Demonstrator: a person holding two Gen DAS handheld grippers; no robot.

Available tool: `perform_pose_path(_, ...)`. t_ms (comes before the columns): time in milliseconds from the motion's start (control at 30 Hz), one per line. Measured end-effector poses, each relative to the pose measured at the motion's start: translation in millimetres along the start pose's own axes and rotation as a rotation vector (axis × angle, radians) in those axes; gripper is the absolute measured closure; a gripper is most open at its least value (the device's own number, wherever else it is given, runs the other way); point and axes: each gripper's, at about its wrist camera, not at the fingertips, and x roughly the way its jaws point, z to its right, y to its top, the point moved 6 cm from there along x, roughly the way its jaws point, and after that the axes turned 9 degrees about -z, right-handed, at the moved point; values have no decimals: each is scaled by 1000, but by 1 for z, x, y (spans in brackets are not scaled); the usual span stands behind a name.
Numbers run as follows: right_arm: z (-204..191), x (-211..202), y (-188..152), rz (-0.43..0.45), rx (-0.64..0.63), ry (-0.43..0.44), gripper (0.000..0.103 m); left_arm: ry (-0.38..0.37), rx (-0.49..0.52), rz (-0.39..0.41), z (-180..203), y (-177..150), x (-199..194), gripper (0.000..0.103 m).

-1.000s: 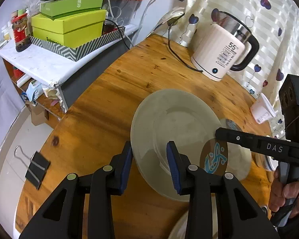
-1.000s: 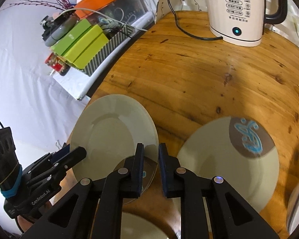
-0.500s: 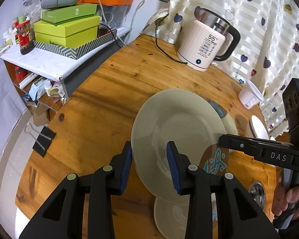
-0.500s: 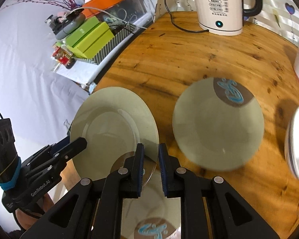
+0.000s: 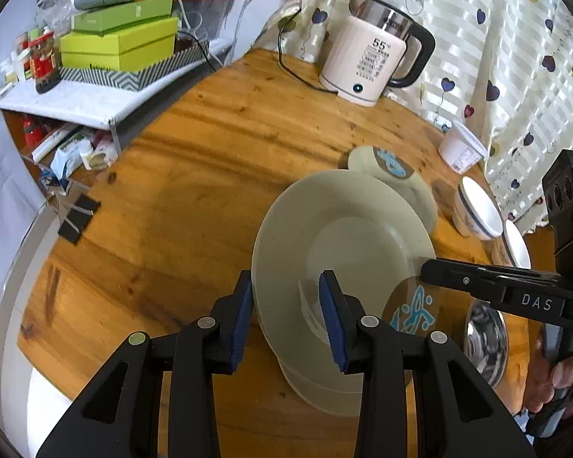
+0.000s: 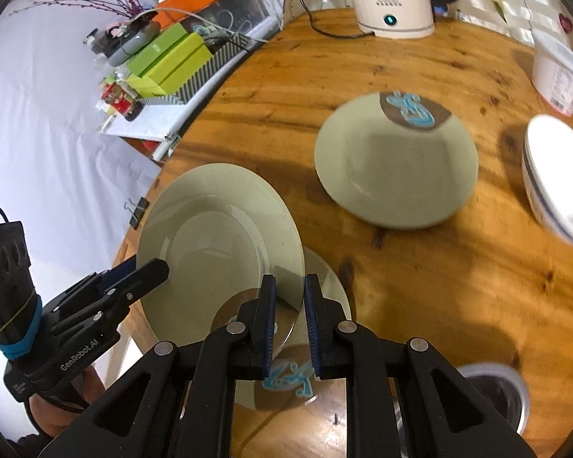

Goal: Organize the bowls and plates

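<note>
Both grippers hold one plate above the desk: left gripper pinches its 6 o'clock rim, right gripper clamps its patterned edge. A second plate lies directly beneath; a third sits at 1 o'clock, a bowl at 3 o'clock.

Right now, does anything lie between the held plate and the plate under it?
Nothing visible does. The held plate, in the right gripper, hangs above the lower plate, whose visible part is bare; the rest is hidden.

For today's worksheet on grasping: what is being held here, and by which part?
The right gripper pinches the lifted plate at its near rim; the left gripper straddles its opposite rim.
</note>
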Motion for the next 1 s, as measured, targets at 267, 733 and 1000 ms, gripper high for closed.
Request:
perform_pose_path(267, 13, 12, -21, -25, 27, -15, 88, -1, 12, -41, 6, -20, 12, 67)
perform_pose_path(733, 24, 19, -31, -48, 48, -48, 88, -6, 27, -96, 15, -33, 26, 67)
perform_pose_path(1000, 24, 23, -31, -58, 44, -63, 86, 0, 35, -104, 16, -33, 29, 67)
